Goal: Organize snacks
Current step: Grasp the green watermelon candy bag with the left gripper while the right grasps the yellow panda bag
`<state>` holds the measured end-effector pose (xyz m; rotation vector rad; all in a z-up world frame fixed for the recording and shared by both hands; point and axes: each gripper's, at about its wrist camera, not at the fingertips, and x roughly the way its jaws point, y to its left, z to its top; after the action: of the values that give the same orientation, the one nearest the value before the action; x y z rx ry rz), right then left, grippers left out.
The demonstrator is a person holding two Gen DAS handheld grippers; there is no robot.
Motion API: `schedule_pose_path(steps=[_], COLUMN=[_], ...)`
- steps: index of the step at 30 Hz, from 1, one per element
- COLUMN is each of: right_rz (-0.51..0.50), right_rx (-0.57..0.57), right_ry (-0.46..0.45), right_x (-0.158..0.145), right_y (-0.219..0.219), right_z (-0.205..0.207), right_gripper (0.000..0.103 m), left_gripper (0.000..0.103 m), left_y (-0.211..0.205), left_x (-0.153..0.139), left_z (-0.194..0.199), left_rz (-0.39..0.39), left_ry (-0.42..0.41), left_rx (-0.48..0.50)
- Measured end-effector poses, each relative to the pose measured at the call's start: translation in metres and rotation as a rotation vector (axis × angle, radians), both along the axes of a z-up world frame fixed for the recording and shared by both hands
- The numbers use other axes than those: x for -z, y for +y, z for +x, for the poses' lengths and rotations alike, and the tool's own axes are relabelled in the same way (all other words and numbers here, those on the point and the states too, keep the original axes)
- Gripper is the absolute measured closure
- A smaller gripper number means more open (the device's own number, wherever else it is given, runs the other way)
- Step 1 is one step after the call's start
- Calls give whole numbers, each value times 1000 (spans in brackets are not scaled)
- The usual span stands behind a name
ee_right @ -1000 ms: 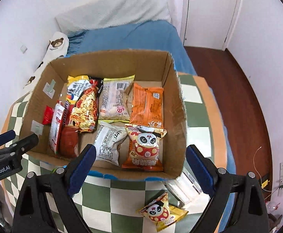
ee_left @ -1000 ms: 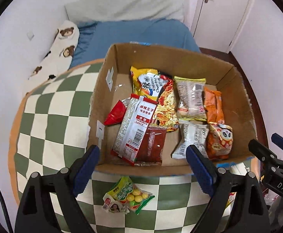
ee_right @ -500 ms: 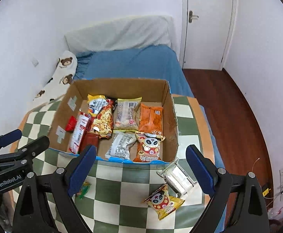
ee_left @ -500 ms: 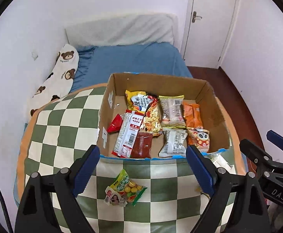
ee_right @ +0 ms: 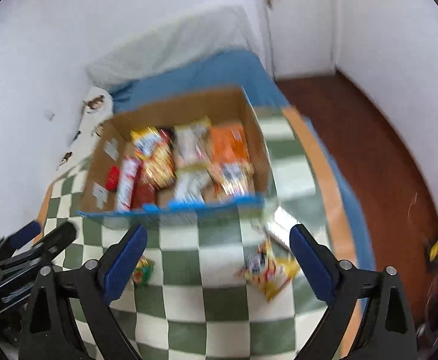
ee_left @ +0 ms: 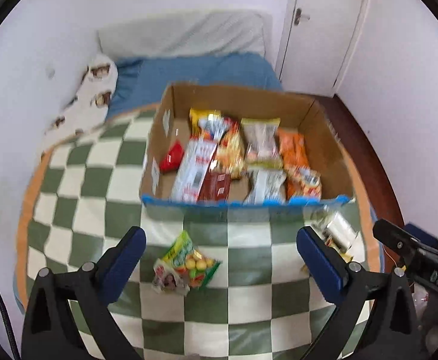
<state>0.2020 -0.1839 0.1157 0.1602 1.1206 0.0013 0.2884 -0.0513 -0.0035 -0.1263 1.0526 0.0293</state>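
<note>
A cardboard box [ee_left: 324,126] [ee_right: 261,156] holding several snack packets stands on the green-and-white checkered cloth [ee_left: 77,186]. A green candy bag [ee_left: 185,267] [ee_right: 142,270] lies loose in front of the box, between and just beyond the blue fingers of my left gripper [ee_left: 220,250]. Its jaws are opening, with nothing pressed between them. A yellow panda snack packet [ee_right: 270,270] and a clear wrapped pack [ee_left: 337,231] [ee_right: 282,225] lie on the cloth at the right. My right gripper [ee_right: 217,247] stands open and holds nothing, with the panda packet just inside its right finger.
A blue bed [ee_left: 200,69] with a grey pillow and a bear-print cushion [ee_left: 92,96] lies behind the table. White walls and a door [ee_left: 318,30] stand at the back. Wooden floor [ee_right: 384,165] runs along the right. Each gripper shows at the edge of the other's view.
Both grippers have drawn back from the box, which now looks smaller and farther. More checkered cloth and the loose packets have come into view. The right view has rolled and blurred.
</note>
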Motion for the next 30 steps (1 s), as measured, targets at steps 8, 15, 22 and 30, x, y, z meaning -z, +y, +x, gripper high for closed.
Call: schedule_pose_path(steps=[8, 15, 22, 30], right_rz=[38, 4, -105, -88], right_rx=[192, 169, -96, -99], right_ry=[263, 351, 357, 368], right_x=[129, 191, 202, 211], right_y=[-59, -50, 7, 14], right_z=[16, 21, -3, -22], right_gripper=[5, 20, 28, 28], left_gripper=[0, 0, 0, 3], left_y=[33, 61, 79, 91], left_x=[86, 132, 159, 195], left_z=[-6, -22, -19, 11], left_rz=[32, 83, -92, -443], left_ry=[173, 271, 402, 464], left_rx=[-112, -167, -227, -440])
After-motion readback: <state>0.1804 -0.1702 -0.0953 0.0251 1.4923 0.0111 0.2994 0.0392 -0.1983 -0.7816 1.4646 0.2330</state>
